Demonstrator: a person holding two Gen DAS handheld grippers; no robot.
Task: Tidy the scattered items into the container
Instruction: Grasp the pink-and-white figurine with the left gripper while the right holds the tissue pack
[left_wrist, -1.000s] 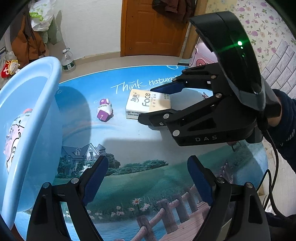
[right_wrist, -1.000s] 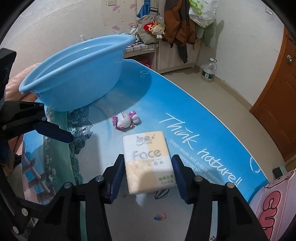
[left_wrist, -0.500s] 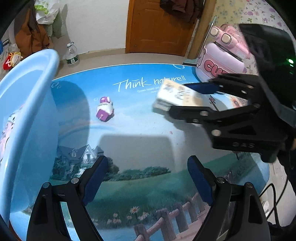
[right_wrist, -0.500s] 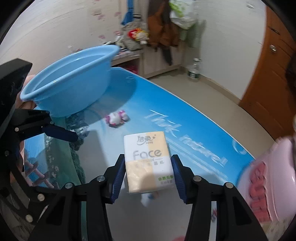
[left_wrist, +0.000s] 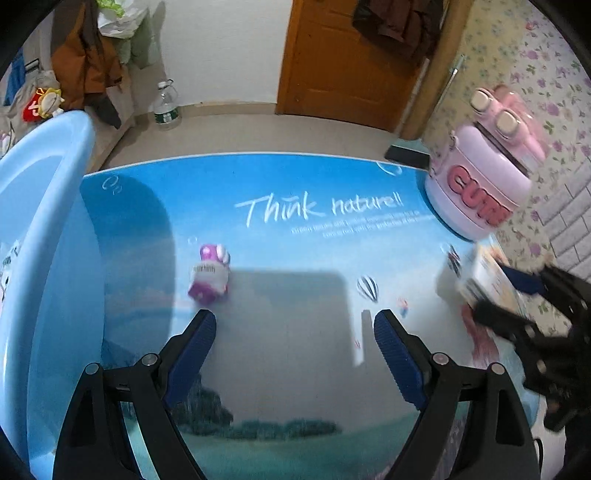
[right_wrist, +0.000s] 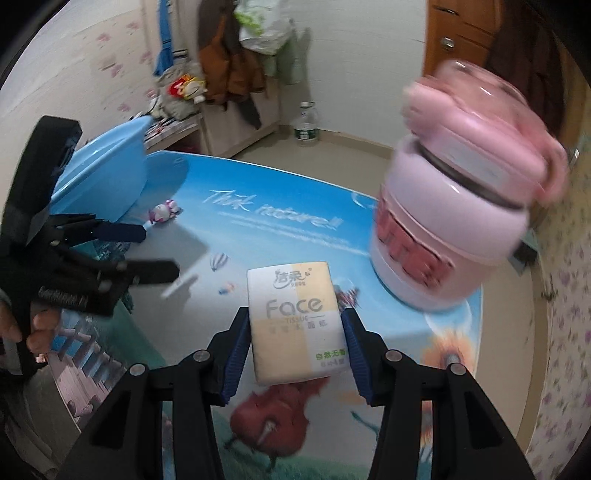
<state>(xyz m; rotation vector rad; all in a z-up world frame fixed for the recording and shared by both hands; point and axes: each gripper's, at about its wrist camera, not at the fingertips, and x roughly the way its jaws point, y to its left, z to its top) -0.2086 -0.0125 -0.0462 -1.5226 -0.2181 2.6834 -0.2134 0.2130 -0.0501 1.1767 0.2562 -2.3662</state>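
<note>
pink jar (right_wrist: 454, 229) beside held tissue pack (right_wrist: 295, 317), purple toy (left_wrist: 208, 271) near basin (left_wrist: 40, 206)

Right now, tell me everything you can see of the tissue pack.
The tissue pack is a soft rectangular packet in glossy wrap, half white and half pale yellow, printed "Face" with smaller Chinese text. The right gripper clamps its two long sides between blue-padded fingers, holding it clear of the table, printed face up. The pink container stands close beyond it, not touching.
</note>
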